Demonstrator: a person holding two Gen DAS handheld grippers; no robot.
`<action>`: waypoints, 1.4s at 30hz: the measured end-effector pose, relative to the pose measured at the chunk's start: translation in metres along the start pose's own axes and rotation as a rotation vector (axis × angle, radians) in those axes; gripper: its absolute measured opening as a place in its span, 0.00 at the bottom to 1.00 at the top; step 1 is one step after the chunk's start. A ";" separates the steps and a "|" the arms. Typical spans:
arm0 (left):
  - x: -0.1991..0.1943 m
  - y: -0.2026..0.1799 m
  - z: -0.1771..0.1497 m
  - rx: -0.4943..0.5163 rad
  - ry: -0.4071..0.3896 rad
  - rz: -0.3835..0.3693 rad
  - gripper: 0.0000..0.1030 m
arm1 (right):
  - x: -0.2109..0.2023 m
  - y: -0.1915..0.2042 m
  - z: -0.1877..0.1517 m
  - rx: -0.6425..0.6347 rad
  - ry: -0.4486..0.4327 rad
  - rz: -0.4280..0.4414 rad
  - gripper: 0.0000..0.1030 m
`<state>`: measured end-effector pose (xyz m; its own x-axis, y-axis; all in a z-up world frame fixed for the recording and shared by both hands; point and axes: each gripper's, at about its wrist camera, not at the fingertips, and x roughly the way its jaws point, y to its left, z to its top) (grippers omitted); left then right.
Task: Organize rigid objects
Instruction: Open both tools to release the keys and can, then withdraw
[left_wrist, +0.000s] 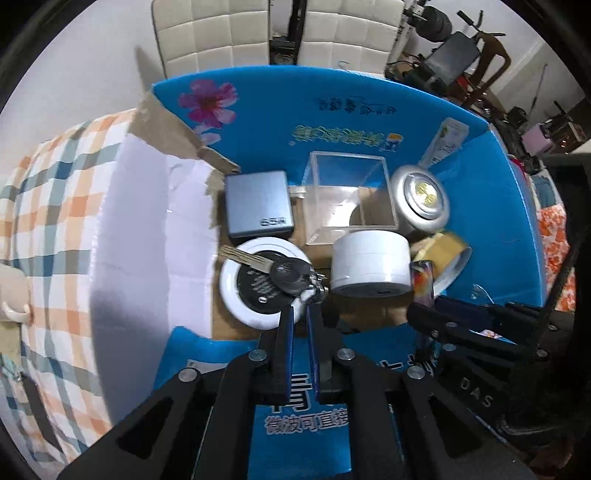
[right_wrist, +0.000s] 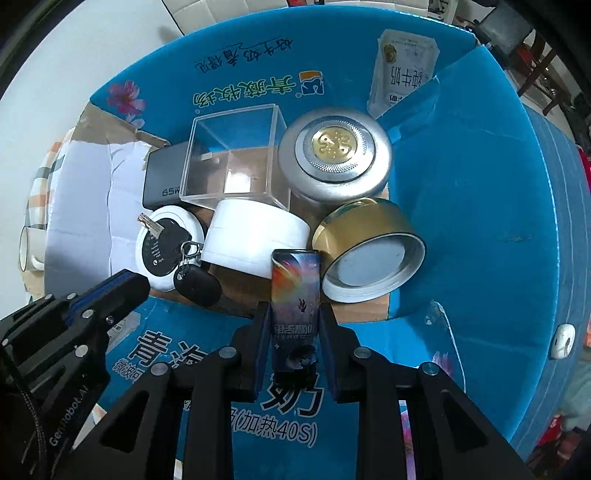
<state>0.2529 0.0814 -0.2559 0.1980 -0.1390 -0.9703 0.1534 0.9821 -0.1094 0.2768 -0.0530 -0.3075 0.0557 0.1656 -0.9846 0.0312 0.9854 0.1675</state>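
Both hand-held grippers point down into the blue cardboard box (right_wrist: 461, 192): the right hand-held gripper (right_wrist: 294, 314) pinches the colourful slim rectangular case (right_wrist: 294, 291), the left hand-held gripper (left_wrist: 300, 314) is pressed together at the black car key's metal ring (left_wrist: 316, 286)

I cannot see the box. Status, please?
Left gripper shut on black key bunch. Right gripper shut on colourful slim box. White round tin close ahead.
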 end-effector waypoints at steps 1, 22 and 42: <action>-0.001 0.001 0.001 -0.004 -0.001 0.011 0.21 | -0.002 0.000 -0.001 -0.001 -0.001 -0.005 0.33; -0.105 -0.011 -0.010 -0.048 -0.163 0.118 0.99 | -0.118 -0.011 -0.041 -0.034 -0.209 -0.065 0.92; -0.146 -0.095 -0.006 0.001 -0.263 0.054 0.99 | -0.215 -0.146 -0.094 0.235 -0.315 -0.057 0.92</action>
<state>0.2033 0.0090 -0.1049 0.4510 -0.1149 -0.8851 0.1368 0.9889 -0.0587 0.1665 -0.2286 -0.1246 0.3494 0.0547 -0.9354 0.2685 0.9506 0.1559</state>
